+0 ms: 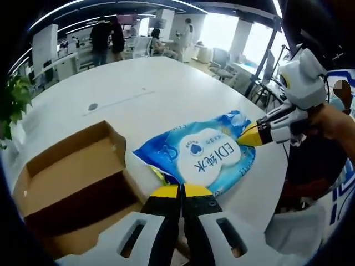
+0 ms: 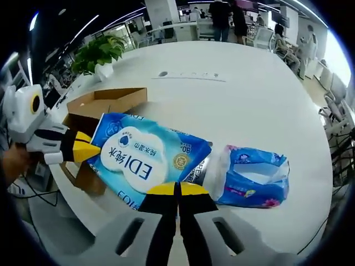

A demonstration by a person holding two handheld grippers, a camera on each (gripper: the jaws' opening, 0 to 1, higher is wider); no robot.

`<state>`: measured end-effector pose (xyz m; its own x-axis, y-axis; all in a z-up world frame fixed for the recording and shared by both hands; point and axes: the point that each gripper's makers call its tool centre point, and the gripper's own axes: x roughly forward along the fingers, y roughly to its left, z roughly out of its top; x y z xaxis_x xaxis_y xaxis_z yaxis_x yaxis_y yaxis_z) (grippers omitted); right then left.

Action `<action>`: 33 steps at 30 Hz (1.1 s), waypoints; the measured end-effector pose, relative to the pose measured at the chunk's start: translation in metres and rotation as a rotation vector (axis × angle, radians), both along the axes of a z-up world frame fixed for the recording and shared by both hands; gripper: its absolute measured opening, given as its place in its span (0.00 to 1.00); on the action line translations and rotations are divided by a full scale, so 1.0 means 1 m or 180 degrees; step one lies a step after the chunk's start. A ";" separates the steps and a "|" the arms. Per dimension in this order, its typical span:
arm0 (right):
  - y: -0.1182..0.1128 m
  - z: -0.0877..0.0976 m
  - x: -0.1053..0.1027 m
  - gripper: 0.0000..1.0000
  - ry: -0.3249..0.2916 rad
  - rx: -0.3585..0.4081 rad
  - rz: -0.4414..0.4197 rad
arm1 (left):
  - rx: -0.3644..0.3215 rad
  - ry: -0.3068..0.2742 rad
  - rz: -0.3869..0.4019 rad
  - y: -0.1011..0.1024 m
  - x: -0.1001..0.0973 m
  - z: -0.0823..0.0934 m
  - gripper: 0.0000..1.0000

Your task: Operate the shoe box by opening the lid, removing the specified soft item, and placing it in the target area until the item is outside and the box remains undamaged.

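Left hand-held gripper: jaws together, pinched on the near edge of the wipes pack; it comes into the right gripper view from the left, its yellow tips on the pack's other end there.
Right hand-held gripper: jaws together, clamped on the long edge of the wipes pack; in the left gripper view it reaches in from the right and bites the far corner.
Wipes pack: out of the box, held between both grippers just above or on the counter; I cannot tell whether it touches.
Tissue pack: lies on the counter, just beside the wipes pack's end, possibly under it.
Box: open, flap up, interior looks empty, beside the wipes pack and near the counter edge.
Progress: the item seems to be out; setting it down is left.
Risk, film: both grips hold thin wrapper edges; pulling apart could stretch or tear the film.
Risk, slip: the pack is soft and sags; one grip letting go first could swing it down onto the box wall or the tissue pack.
Risk, box: a swing of the left gripper could knock the flap and crease it, or push the box off the edge.
Risk, target: no marked area is visible, so placement may land wrong.
Far: plant, desks, people standing.
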<state>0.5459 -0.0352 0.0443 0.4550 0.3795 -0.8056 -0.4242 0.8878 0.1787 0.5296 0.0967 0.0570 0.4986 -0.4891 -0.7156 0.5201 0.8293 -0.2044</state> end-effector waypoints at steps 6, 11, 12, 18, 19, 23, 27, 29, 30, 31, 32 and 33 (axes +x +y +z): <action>-0.003 -0.010 0.011 0.00 0.0018 -0.0033 0.0085 | 0.0159 0.0030 -0.0136 -0.005 0.006 -0.012 0.00; -0.006 -0.020 0.020 0.00 0.0055 -0.0057 0.0113 | 0.0318 0.0027 -0.0277 -0.010 0.011 -0.020 0.00; -0.007 -0.021 0.021 0.00 0.0067 -0.0060 0.0114 | 0.0335 0.0039 -0.0286 -0.011 0.012 -0.022 0.00; -0.011 -0.031 0.024 0.00 0.0116 -0.0073 0.0115 | 0.0421 0.0076 -0.0406 -0.015 0.016 -0.031 0.00; -0.011 -0.033 0.025 0.00 0.0122 -0.0077 0.0121 | 0.0428 0.0078 -0.0418 -0.016 0.016 -0.032 0.00; -0.012 -0.039 0.025 0.00 0.0126 -0.0116 0.0165 | 0.0540 0.0080 -0.0545 -0.018 0.017 -0.039 0.00; -0.014 -0.043 0.028 0.00 0.0117 -0.0133 0.0160 | 0.0632 0.0073 -0.0644 -0.020 0.018 -0.045 0.00; -0.014 -0.045 0.028 0.00 0.0121 -0.0150 0.0172 | 0.0689 0.0070 -0.0712 -0.021 0.018 -0.047 0.00; -0.015 -0.047 0.029 0.00 0.0127 -0.0162 0.0172 | 0.0710 0.0071 -0.0731 -0.021 0.019 -0.048 0.00; -0.015 -0.047 0.029 0.00 0.0127 -0.0171 0.0176 | 0.0744 0.0069 -0.0766 -0.021 0.020 -0.050 0.00; -0.015 -0.048 0.029 0.00 0.0127 -0.0180 0.0177 | 0.0760 0.0062 -0.0781 -0.022 0.020 -0.051 0.00; -0.016 -0.049 0.029 0.00 0.0120 -0.0196 0.0177 | 0.0776 0.0058 -0.0794 -0.023 0.022 -0.051 0.00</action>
